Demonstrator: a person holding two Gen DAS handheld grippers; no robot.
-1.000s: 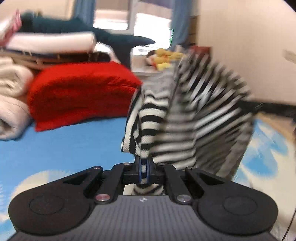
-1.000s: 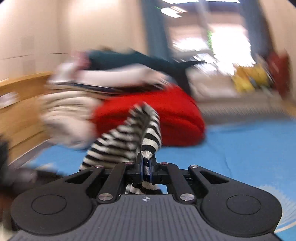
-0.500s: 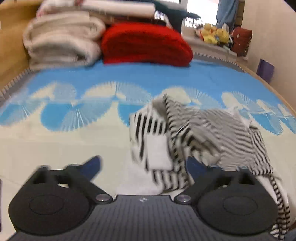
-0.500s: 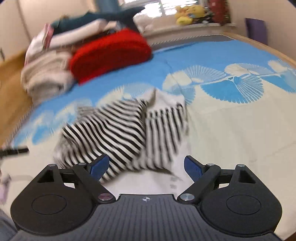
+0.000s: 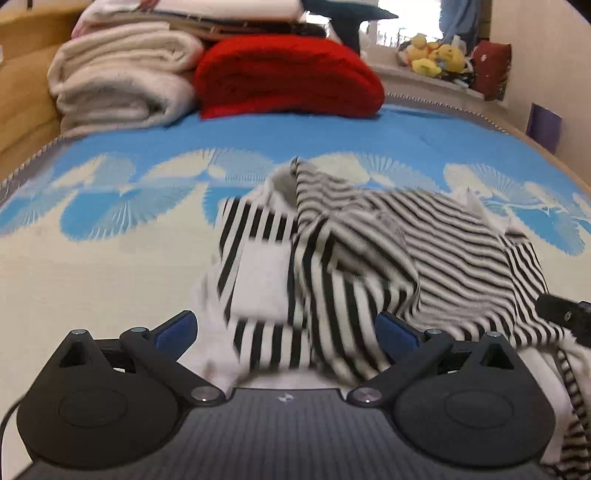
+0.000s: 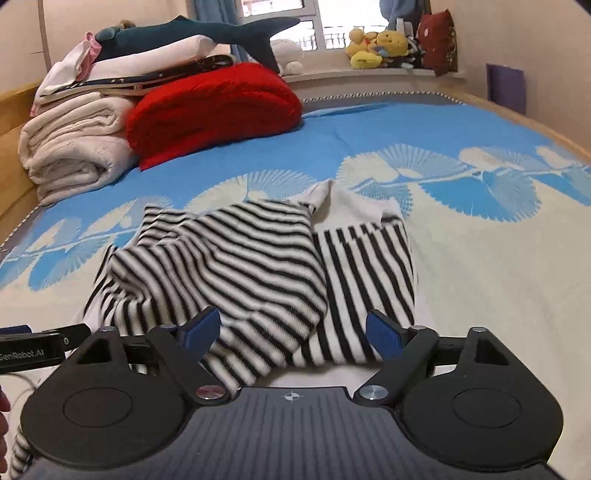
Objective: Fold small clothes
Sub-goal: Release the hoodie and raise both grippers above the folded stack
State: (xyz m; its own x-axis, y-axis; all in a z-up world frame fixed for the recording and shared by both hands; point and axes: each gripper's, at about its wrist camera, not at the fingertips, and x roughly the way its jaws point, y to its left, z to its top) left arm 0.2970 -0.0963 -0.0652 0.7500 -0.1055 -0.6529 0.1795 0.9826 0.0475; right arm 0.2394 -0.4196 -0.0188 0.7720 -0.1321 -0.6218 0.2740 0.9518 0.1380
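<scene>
A black-and-white striped small garment (image 5: 369, 251) lies crumpled on the blue and cream bed cover (image 5: 92, 258), with a white label patch showing. My left gripper (image 5: 284, 328) hangs just above its near edge, jaws wide open, and nothing is pinched between the blue pads. In the right wrist view the same garment (image 6: 229, 266) spreads out in front of my right gripper (image 6: 293, 330). Its jaws are closing over the near fold, which lies between the pads without being pressed. Each gripper shows at the edge of the other's view.
A red blanket (image 6: 214, 110) and folded white blankets (image 6: 74, 147) are stacked at the head of the bed, with a plush shark (image 6: 207, 33) on top. Yellow plush toys (image 6: 373, 44) sit on the sill. A wooden bed frame (image 5: 22, 92) runs along the left.
Both grippers let go of the striped garment they held up a second ago. It dropped in a heap on the bed, and both grippers came down and tilted toward it.
</scene>
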